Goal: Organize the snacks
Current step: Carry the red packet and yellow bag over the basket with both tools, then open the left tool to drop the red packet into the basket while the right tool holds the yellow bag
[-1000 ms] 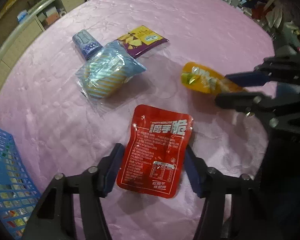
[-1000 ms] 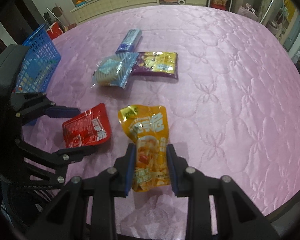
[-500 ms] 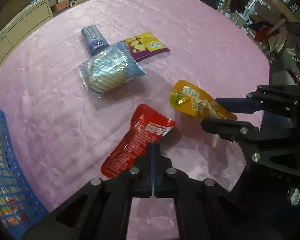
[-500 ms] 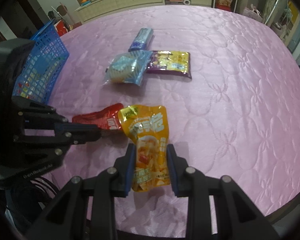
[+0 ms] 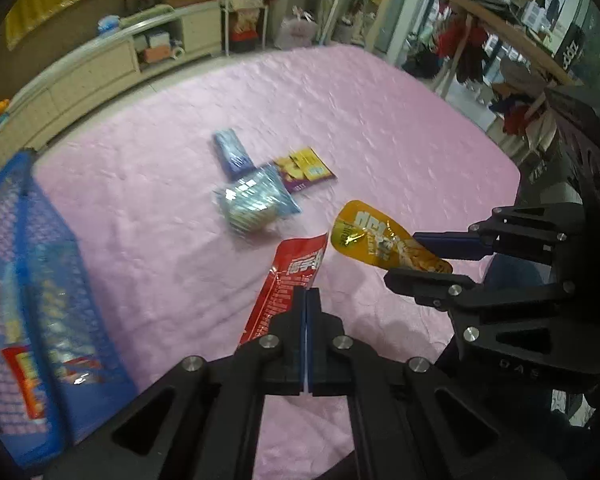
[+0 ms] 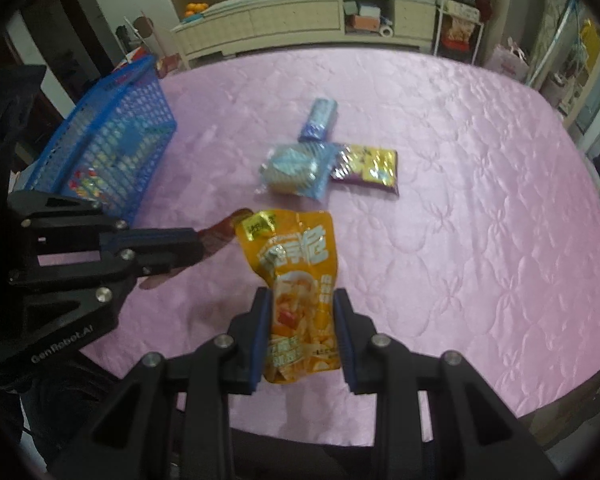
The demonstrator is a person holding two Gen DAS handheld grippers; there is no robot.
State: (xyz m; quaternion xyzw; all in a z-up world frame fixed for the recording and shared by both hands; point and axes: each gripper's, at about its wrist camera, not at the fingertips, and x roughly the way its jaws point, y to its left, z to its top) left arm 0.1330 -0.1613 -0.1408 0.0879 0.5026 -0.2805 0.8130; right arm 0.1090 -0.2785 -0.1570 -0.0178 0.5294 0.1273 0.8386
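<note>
While both grippers (image 5: 307, 292) (image 6: 300, 308) pinch limp, light pouches, red (image 5: 288, 276) and yellow (image 6: 296, 272), lower frame, each crinkly foil looks slippery

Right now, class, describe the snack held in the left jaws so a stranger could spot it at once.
On the pink quilted table, right of the blue basket, the left gripper is shut on a flat red packet with white print. It hangs edge-on, lifted, beside the orange packet in the right gripper.
</note>
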